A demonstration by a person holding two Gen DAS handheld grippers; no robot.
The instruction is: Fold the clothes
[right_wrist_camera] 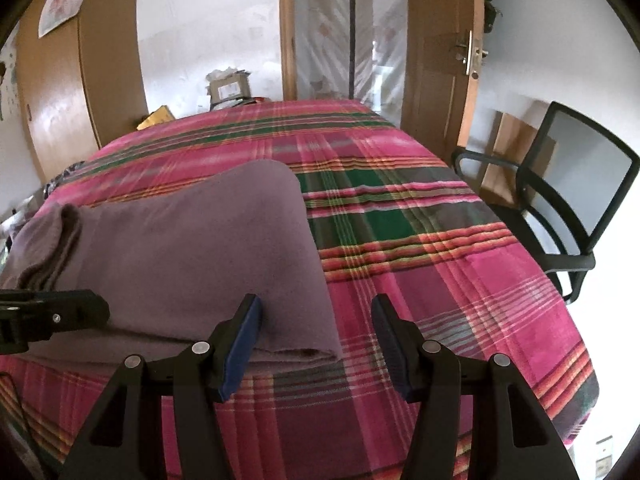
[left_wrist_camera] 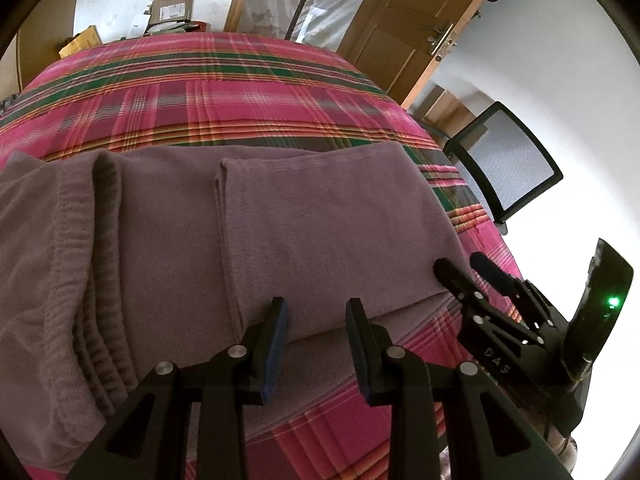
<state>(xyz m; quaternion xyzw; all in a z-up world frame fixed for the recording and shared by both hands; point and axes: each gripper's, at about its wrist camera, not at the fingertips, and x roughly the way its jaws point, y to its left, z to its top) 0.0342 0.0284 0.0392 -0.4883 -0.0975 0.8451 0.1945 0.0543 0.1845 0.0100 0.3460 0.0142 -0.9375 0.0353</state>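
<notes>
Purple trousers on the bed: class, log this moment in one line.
purple trousers: partly folded, on plaid bedspread | left gripper: open | right gripper: open

Bedspread (right_wrist_camera: 460,280) clear right; chair (right_wrist_camera: 568,208) flanks edge

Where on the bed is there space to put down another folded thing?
The plaid bedspread is bare between the folded mauve garment and the bed's edge by the office chair, and across its far end toward the door. The near side is crowded: the garment lies there, with both grippers at its edge.
</notes>
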